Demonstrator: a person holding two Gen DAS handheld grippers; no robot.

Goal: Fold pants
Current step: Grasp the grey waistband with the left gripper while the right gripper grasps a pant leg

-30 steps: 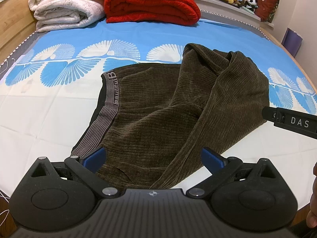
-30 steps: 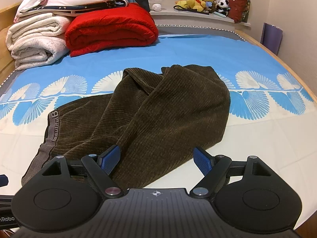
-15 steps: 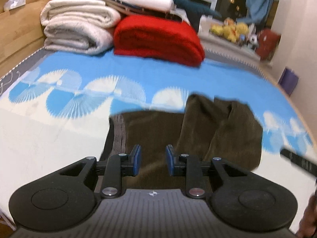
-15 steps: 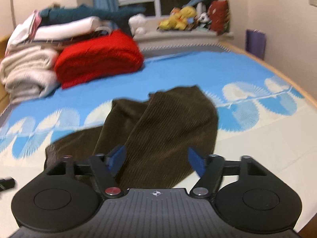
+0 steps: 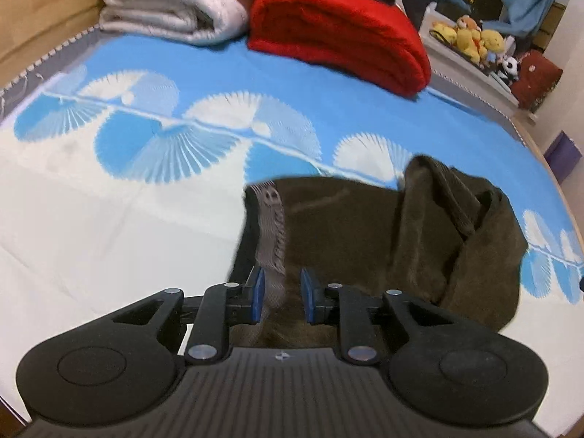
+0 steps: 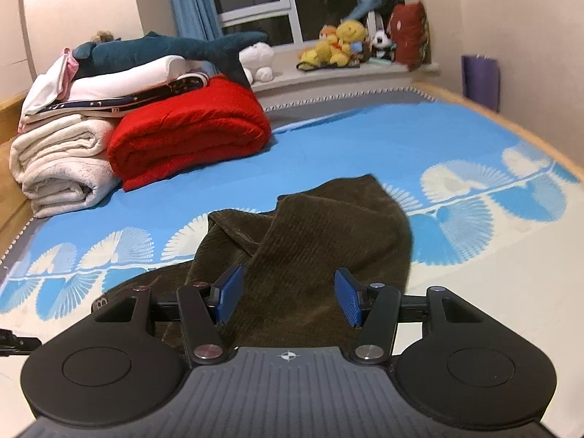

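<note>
Dark brown corduroy pants [image 5: 365, 233] lie rumpled on the blue and white bed sheet [image 5: 109, 226], legs heaped to the right. Their grey elastic waistband [image 5: 272, 226] runs toward my left gripper [image 5: 280, 295], whose blue pads are nearly closed around the waistband edge with a narrow gap between them. In the right wrist view the pants [image 6: 321, 241] lie right before my right gripper [image 6: 286, 298]. Its blue pads stand wide apart over the leg fabric and hold nothing.
A folded red blanket [image 6: 186, 131] and stacked white quilts [image 6: 62, 164] sit at the bed's far end, with a plush shark [image 6: 171, 49] on top. Stuffed toys [image 6: 343, 45] line the window sill. The wooden bed edge [image 6: 511, 124] runs along the right.
My left gripper closed from wide open to nearly shut and moved down onto the waistband. The right gripper narrowed slightly and dropped lower and closer over the pants legs.
</note>
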